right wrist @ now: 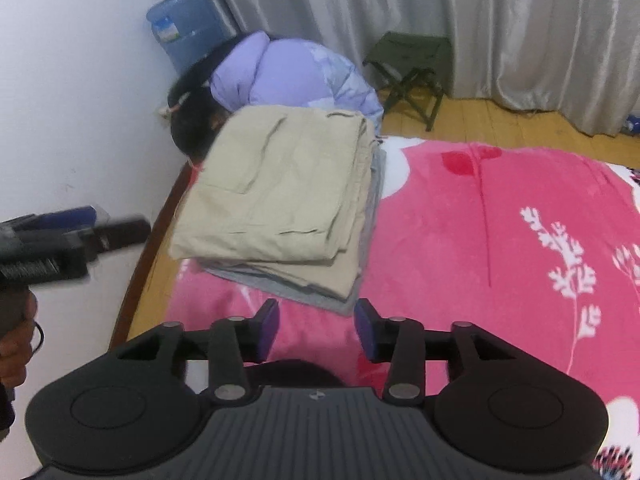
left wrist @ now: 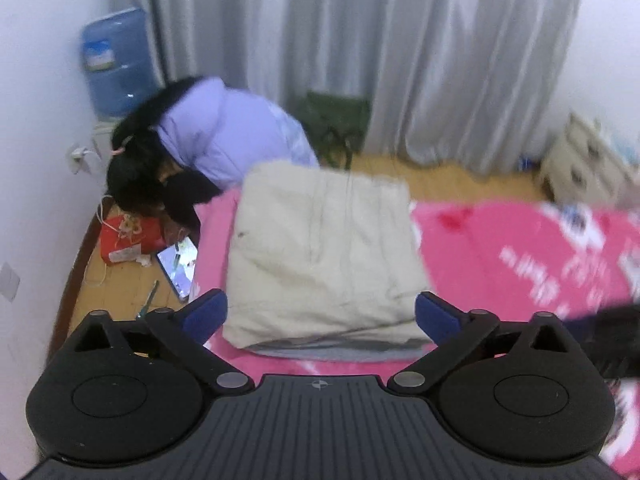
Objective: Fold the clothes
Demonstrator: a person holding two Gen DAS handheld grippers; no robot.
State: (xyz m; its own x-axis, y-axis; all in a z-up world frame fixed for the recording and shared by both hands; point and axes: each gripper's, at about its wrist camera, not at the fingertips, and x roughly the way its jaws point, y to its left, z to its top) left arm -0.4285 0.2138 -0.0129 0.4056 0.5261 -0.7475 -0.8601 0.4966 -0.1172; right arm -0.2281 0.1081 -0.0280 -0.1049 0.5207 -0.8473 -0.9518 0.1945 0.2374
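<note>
Lying folded, beige clothes (right wrist: 280,184), neatly stacked

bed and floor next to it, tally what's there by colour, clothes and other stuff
Beige: 1, folded beige garment on top of the pile
Grey: 1, grey garment under it, possibly more layers
Pink: 1, pink blanket
Blue: 1, blue water jug
Green: 1, green folding stool
Red: 1, red bag on the floor
Total: 6
</note>
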